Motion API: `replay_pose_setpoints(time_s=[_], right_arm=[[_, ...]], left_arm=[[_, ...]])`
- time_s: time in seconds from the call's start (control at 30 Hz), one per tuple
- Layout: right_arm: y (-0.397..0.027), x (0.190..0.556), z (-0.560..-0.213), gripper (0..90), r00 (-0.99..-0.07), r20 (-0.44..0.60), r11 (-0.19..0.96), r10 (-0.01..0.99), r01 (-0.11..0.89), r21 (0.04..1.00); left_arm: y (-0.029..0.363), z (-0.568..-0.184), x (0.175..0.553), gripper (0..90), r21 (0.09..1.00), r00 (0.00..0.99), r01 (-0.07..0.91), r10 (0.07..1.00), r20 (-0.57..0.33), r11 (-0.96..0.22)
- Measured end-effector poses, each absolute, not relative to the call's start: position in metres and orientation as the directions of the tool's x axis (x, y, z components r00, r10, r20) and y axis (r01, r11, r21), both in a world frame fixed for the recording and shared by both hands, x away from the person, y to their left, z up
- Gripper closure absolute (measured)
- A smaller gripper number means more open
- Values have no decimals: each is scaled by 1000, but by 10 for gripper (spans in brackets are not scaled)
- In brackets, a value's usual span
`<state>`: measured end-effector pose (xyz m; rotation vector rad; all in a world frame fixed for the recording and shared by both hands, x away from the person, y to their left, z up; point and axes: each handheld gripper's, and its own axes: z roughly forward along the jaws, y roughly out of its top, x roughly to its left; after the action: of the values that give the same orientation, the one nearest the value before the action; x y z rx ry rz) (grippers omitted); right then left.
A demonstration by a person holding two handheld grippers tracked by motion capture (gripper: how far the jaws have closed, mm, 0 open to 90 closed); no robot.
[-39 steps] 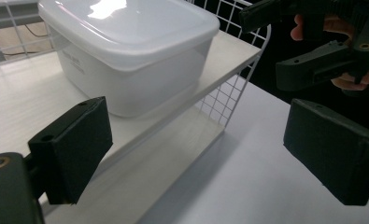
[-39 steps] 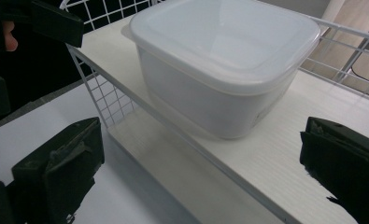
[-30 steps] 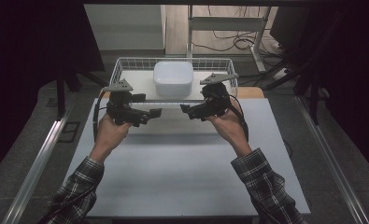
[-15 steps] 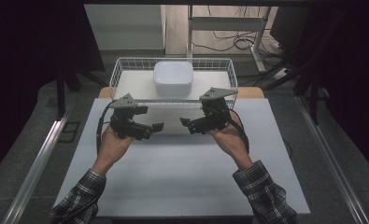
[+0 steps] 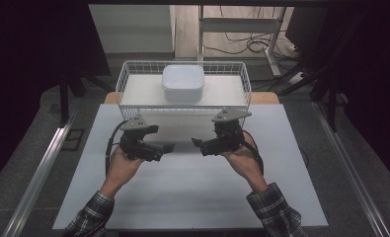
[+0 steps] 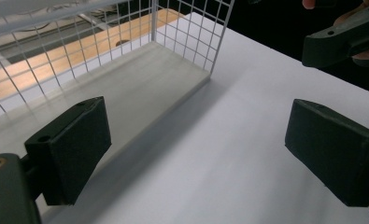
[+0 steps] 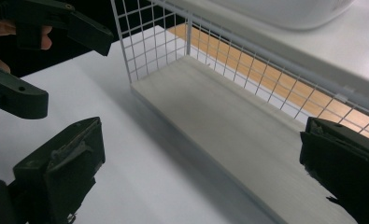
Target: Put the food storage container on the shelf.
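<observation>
White table top (image 5: 182, 197) carries a white wire basket (image 5: 126, 81) at its far edge, centred. Inside the basket, on its flat white floor, sits a white square dish with rounded corners (image 5: 182, 82), roughly mid-basket and toward the far wall. Left gripper (image 5: 169, 147) is held in the person's left hand (image 5: 121, 165) above the table, just in front of the basket's near wall, tip pointing toward the table's middle. Right gripper (image 5: 196, 143) is held in the right hand (image 5: 242, 160) at about the same height, mirrored, tip pointing toward the left one; the two tips are near each other but apart. Each gripper has a grey three-cornered plate on top and a black cable looping back past the wrist. Plaid sleeves (image 5: 274, 215) show at both forearms. In the left gripper view the two black jaws stand wide apart with nothing between them; a basket corner (image 6: 210, 70) lies ahead on the table. In the right gripper view the jaws likewise stand wide with nothing held; the basket's near wall (image 7: 247, 60) runs across ahead, and the white dish's underside edge (image 7: 285, 14) shows beyond the wire at the top. Neither gripper touches the basket or dish.
</observation>
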<state>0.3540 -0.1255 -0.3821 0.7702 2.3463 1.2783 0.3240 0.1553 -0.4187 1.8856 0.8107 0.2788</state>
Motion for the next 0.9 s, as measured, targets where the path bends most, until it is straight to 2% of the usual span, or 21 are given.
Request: replay_pose_setpoints(time_s=[0.37,0.9], right_arm=[[-139,337,-408,0,-778,-54,439,626,294,849],[-161,312,-421,0,-771,-41,415,635,296,860]], left_arm=[[159,-454,311,67,856,732,445,658,-177,-265],[168,-470,279,67,850,716,456,676,-176,-262]])
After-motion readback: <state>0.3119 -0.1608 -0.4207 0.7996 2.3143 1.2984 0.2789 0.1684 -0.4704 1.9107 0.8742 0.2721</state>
